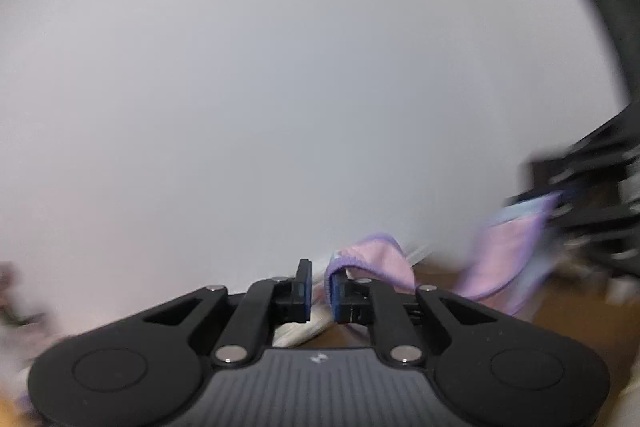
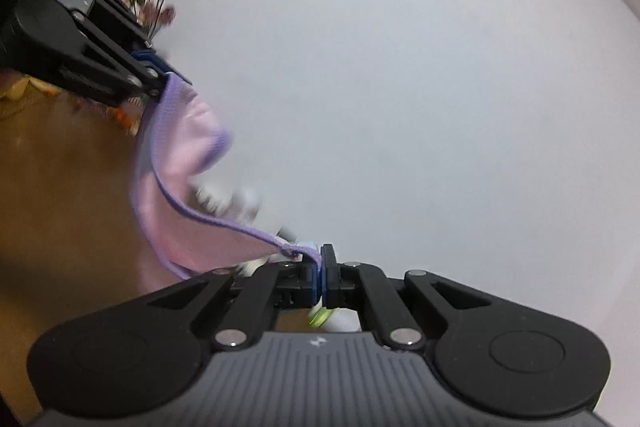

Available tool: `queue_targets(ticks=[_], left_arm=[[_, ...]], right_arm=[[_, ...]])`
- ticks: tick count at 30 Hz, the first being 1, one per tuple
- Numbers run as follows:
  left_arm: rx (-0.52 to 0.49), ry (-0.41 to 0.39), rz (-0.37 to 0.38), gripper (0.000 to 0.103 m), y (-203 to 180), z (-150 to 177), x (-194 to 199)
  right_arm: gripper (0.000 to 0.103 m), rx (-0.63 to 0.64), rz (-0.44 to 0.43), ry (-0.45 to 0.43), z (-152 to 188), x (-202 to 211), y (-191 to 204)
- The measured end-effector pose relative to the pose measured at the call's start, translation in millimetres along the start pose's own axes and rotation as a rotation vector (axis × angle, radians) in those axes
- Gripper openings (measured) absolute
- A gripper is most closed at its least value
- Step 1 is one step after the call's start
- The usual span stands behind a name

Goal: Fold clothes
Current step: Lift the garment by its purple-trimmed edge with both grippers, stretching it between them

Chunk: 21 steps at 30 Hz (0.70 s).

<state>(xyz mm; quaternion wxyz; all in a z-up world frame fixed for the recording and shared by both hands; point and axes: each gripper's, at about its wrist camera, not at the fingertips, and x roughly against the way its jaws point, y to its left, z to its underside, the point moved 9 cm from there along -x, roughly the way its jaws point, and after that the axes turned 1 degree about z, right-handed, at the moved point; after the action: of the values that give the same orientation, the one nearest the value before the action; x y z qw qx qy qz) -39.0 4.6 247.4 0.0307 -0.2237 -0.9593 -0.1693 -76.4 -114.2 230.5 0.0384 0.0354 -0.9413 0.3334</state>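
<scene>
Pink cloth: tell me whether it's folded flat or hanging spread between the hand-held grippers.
Hanging, not folded flat. The pink cloth sags in a loose curve between the left hand-held gripper and the right hand-held gripper, above the wooden surface.

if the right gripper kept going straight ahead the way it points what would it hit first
Past the pink garment pinched at its tips, the right gripper faces only the plain white wall. That is likely first, though its depth is unclear.

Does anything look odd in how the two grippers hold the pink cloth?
Yes. In the left wrist view the left gripper has a gap between its pads, the cloth draped over one. The right gripper pinches a corner.
</scene>
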Motion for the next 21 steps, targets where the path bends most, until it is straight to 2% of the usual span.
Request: queue_targets(ticks=[3,4,7,11,14,17,21], left_arm=[[-0.011,0.037,0.004,0.003,34.4,-46.8,4.1],[-0.013,0.051,0.002,0.003,46.3,-61.8,5.5],[-0.010,0.072,0.061,0.004,59.4,-89.9,14.9],[-0.061,0.075,0.025,0.005,73.6,-83.2,-17.8],[-0.097,0.082,-0.007,0.005,85.0,-74.4,-46.8],[-0.133,0.088,-0.038,0.007,96.4,-65.8,-75.8],[-0.172,0.119,-0.090,0.007,109.9,-49.8,-122.8]], right_arm=[[0.001,0.021,0.009,-0.029,-43.5,4.4,-56.1],[0.001,0.019,-0.004,-0.036,-54.6,7.1,-71.4],[0.003,0.004,-0.092,-0.036,-75.0,7.9,-97.6],[0.003,0.046,-0.059,-0.048,-90.1,-5.3,-112.6],[0.003,0.042,-0.085,-0.040,-90.1,-33.7,-110.4],[0.003,0.035,-0.129,0.006,-75.3,-86.3,-99.7],[0.003,0.053,-0.097,0.070,-51.8,-163.8,-84.9]])
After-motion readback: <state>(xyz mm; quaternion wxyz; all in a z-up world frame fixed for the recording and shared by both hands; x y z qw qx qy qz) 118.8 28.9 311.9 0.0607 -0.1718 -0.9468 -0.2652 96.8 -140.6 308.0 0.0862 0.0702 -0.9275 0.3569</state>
